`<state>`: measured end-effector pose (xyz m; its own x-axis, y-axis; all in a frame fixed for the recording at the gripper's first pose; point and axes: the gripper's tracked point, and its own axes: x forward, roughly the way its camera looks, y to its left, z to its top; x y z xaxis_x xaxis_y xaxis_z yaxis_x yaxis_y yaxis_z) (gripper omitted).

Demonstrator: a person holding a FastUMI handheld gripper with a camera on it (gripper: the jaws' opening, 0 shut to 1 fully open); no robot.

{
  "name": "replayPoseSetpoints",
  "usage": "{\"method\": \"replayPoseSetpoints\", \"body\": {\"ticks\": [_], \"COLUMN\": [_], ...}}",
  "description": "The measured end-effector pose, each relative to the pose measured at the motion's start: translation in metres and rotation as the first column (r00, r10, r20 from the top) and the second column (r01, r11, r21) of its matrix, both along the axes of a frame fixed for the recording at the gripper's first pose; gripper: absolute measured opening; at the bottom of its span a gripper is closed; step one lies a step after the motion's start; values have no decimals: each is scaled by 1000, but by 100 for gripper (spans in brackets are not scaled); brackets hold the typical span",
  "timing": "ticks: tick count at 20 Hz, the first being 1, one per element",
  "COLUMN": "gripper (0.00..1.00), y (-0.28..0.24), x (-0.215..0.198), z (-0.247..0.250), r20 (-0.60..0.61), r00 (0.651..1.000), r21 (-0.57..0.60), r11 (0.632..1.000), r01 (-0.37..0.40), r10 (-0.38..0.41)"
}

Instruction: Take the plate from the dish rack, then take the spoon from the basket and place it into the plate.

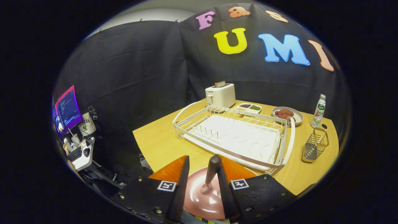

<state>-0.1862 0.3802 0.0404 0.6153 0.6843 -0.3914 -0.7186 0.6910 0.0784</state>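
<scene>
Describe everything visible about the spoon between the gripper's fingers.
The dark-handled spoon stands nearly upright between the gripper fingers, leaning against the right finger; whether the left one touches it is unclear. Its handle is dark brown, rounded at the top, looks like wood or plastic, and narrows downward. The small, pale, shiny bowl end rests on the glossy pink plate lying below the fingers. The white wire dish rack sits just beyond it, apart from it.
</scene>
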Motion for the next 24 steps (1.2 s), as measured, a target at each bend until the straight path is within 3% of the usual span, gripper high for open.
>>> {"method": "replayPoseSetpoints", "body": {"ticks": [2,4,6,7,12,16,19,24], "gripper": [52,77,83,99,98,98,98,98], "y": [-1,-9,-13,-13,-15,-40,-75,-135], "x": [-6,-4,-1,0,10,34,55,90], "z": [3,7,9,8,23,54,94,170], "r20": [-15,6,26,29,72,135,190,274], "r00": [1000,1000,1000,1000,997,983,955,880], "r21": [18,20,13,8,38,69,112,186], "r11": [1000,1000,1000,1000,999,991,971,919], "r01": [-13,3,7,9,32,118,210,347], "r10": [13,-3,-7,-9,-35,-126,-229,-387]}}
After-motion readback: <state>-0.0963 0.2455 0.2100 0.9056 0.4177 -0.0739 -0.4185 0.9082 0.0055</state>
